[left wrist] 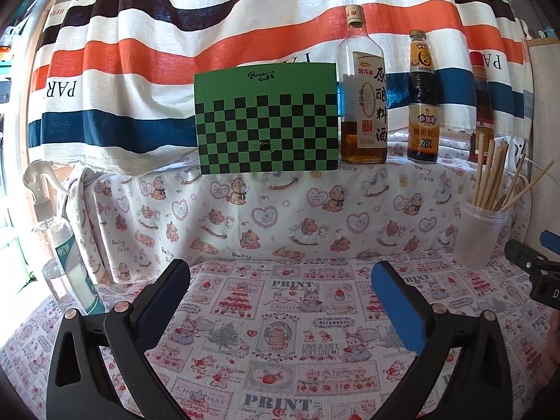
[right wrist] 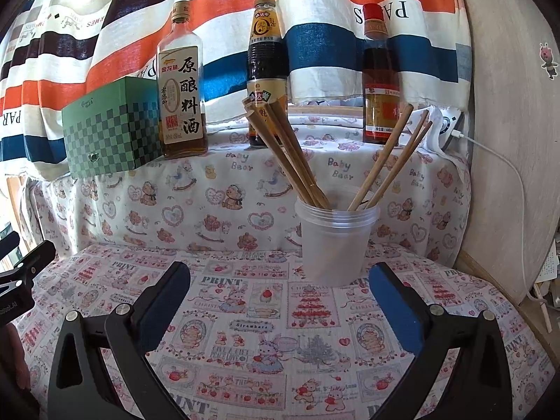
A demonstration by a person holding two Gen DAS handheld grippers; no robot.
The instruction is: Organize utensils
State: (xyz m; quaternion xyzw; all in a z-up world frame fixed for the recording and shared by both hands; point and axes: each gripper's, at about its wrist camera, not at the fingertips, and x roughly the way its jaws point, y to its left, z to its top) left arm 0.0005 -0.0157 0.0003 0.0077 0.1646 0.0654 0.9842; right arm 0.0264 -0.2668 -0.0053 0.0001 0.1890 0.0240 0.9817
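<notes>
Right gripper [right wrist: 280, 273], jaws apart, faces the chopsticks [right wrist: 290, 154] cup [right wrist: 334, 245].

A: What does the left gripper [left wrist: 280, 276] look like?
B: Two matte black plastic fingers [left wrist: 164, 301], each lined inside with a blue textured pad and joined to triangular black arms by round silver screws.
A: And the right gripper [right wrist: 280, 276]?
B: The same build: black fingers [right wrist: 402, 301], blue pads, silver screws at the pivots, open triangular cut-outs in the arms, small white lettering on its body.
</notes>
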